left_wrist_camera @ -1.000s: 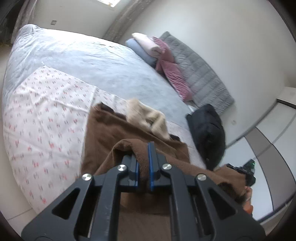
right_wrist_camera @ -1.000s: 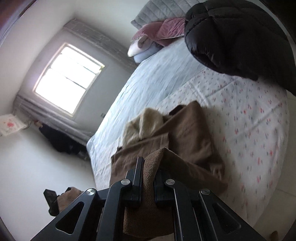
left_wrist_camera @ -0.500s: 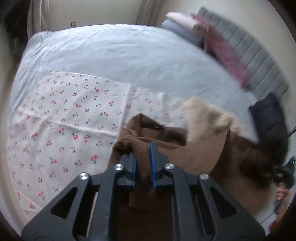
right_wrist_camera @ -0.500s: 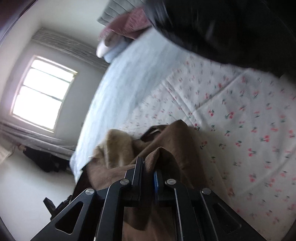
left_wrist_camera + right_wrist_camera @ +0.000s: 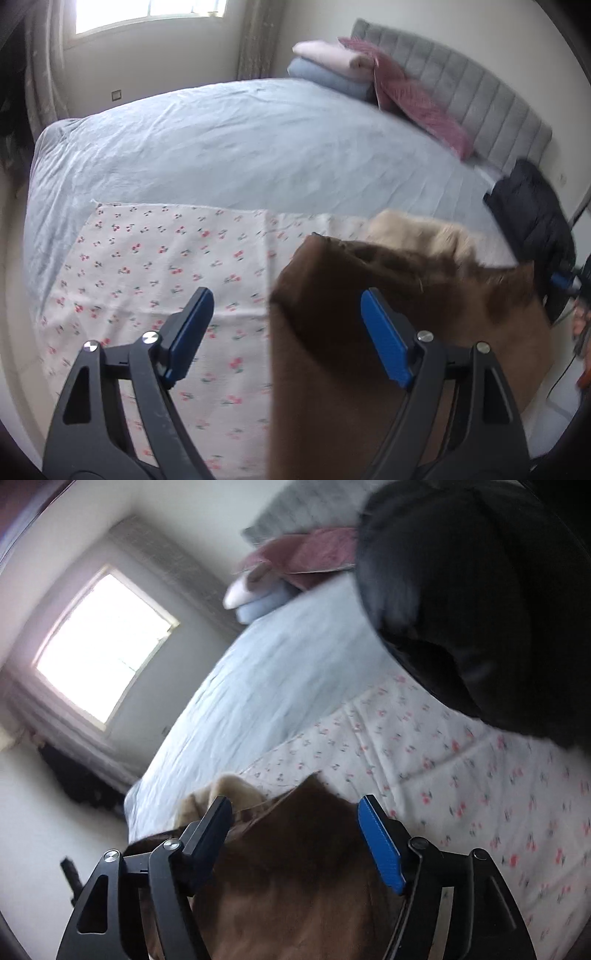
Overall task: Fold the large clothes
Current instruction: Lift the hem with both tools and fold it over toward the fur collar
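A brown garment (image 5: 332,369) with a cream fur collar (image 5: 417,230) lies on the cherry-print cloth (image 5: 166,266) on the bed. My left gripper (image 5: 286,301) is open above the garment's left edge, jaws wide apart. The right wrist view shows the same brown garment (image 5: 291,878) and collar (image 5: 236,788). My right gripper (image 5: 295,808) is open over it, holding nothing.
A pale blue bedspread (image 5: 240,147) covers the bed. A black puffy jacket (image 5: 532,221) lies at the right, large in the right wrist view (image 5: 480,609). Pillows (image 5: 332,62) and a grey headboard (image 5: 461,96) are at the far end. A window (image 5: 103,646) is behind.
Both grippers were shut on the brown garment and have opened, letting it go. The garment now lies flatter on the cherry-print cloth.
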### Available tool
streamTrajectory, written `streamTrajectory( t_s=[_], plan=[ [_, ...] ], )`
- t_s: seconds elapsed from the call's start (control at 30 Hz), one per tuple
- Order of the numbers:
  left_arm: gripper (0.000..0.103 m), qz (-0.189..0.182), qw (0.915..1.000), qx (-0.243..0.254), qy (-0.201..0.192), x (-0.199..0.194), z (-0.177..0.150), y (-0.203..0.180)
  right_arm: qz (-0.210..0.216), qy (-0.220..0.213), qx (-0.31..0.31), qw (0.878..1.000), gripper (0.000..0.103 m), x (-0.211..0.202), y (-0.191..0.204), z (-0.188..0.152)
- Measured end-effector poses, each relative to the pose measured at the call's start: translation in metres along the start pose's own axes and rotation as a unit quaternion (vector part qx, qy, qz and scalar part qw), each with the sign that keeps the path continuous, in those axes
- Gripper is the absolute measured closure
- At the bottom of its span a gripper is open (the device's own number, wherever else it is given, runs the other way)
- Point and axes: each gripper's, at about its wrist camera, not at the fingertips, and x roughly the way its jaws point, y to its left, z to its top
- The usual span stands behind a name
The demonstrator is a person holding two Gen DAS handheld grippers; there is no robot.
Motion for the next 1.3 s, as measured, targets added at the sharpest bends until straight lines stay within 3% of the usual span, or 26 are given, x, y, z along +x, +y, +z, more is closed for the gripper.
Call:
streamTrajectory(
  t_s=[0.13,0.27,0.33,0.37,0.4,0.47,0.6,0.67,0.77,0.9,1.03,1.2,1.3],
  plan=[
    [0.021,-0.01,0.9997,0.01,0.021,0.022,-0.003,0.002,-0.067,0.047,-0.117,0.99,0.031,0.036,0.027,-0.013],
    [0.025,-0.018,0.999,0.012,0.039,0.051,-0.002,-0.006,-0.155,0.078,-0.212,0.962,0.031,0.086,0.046,-0.028],
    [0.041,-0.016,0.9988,0.007,0.046,0.062,0.002,-0.01,-0.189,0.074,-0.237,0.95,0.035,0.102,0.049,-0.035],
    [0.072,-0.021,0.9983,0.002,0.054,0.066,0.003,-0.012,-0.193,0.071,-0.242,0.948,0.055,0.106,0.048,-0.036],
    [0.089,-0.032,0.9975,-0.006,0.063,0.069,0.005,-0.016,-0.187,0.074,-0.24,0.95,0.084,0.11,0.047,-0.037],
    [0.093,-0.032,0.9985,0.001,0.044,0.061,0.007,-0.026,-0.182,0.054,-0.242,0.951,0.09,0.107,0.049,-0.041],
    [0.094,-0.021,0.9984,0.005,-0.052,0.019,0.009,-0.039,-0.202,-0.059,-0.264,0.941,0.094,0.065,0.068,-0.045],
    [0.094,-0.022,0.9956,-0.009,-0.091,0.001,0.013,-0.04,-0.195,-0.116,-0.249,0.942,0.094,0.037,0.072,-0.041],
    [0.095,-0.01,0.9901,-0.034,-0.136,-0.009,0.027,-0.039,-0.207,-0.171,-0.251,0.93,0.094,0.019,0.086,-0.032],
    [0.095,0.014,0.981,-0.072,-0.179,-0.004,0.05,-0.033,-0.217,-0.213,-0.237,0.923,0.094,0.026,0.1,-0.004],
    [0.095,0.055,0.977,-0.076,-0.191,0.025,0.074,-0.033,-0.251,-0.21,-0.238,0.914,0.094,0.063,0.107,0.022],
    [0.093,0.14,0.9814,-0.055,-0.119,0.103,0.067,-0.039,-0.299,-0.131,-0.22,0.919,0.093,0.134,0.084,0.029],
    [0.093,0.187,0.979,-0.038,-0.071,0.144,0.047,-0.037,-0.341,-0.073,-0.231,0.908,0.092,0.174,0.063,0.016]
  ],
)
